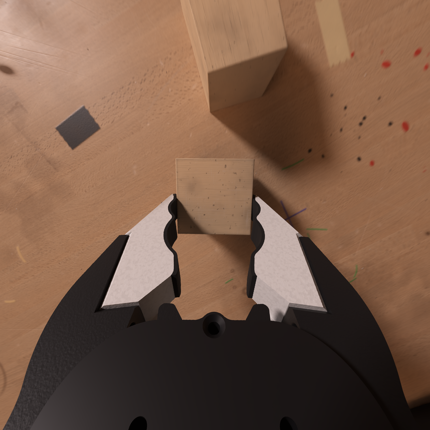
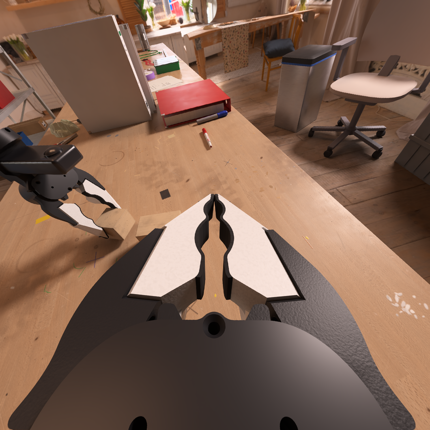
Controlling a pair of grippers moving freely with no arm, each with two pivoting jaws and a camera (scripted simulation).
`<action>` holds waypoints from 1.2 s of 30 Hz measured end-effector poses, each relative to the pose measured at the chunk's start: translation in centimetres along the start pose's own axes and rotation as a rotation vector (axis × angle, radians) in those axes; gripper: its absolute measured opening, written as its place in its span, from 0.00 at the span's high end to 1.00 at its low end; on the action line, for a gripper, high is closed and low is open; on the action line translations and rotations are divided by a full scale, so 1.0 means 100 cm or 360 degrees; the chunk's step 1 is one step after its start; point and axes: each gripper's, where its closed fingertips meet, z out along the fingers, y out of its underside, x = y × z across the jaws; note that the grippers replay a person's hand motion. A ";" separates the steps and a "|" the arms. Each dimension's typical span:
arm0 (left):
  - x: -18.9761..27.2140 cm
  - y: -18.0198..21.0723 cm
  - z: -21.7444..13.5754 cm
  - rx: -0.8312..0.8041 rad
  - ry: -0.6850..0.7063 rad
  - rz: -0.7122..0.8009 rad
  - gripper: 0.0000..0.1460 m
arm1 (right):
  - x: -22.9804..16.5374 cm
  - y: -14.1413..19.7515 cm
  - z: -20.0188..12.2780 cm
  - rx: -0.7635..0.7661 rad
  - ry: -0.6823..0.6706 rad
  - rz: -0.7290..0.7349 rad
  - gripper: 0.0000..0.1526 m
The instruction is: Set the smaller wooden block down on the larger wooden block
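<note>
The smaller wooden block is a pale speckled cube between the fingertips of my left gripper. The pads touch its two sides, so the gripper is shut on it. In the right wrist view this block sits low at the tabletop in the left gripper. The larger wooden block lies just beyond the smaller one. In the right wrist view the larger block is to the right of the smaller one and partly hidden by my right gripper. The right gripper is shut and empty above the table.
A dark square patch marks the table to the left. Farther back are a red marker, a blue-capped marker, a red binder and a leaning white panel. The table edge runs along the right.
</note>
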 end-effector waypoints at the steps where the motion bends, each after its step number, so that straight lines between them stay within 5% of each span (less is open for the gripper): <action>1: 0.002 -0.004 -0.002 0.0026 0.0004 -0.0039 0.57 | 0.000 0.000 0.000 -0.0001 -0.0001 -0.0003 1.00; 26: 0.001 -0.097 -0.033 -0.0018 -0.0297 -0.0285 0.57 | 0.000 0.000 -0.001 0.0059 -0.0083 0.0026 1.00; 36: 0.002 -0.115 -0.013 0.0072 -0.0340 -0.0322 0.57 | 0.000 0.000 -0.001 0.0070 -0.0095 0.0033 1.00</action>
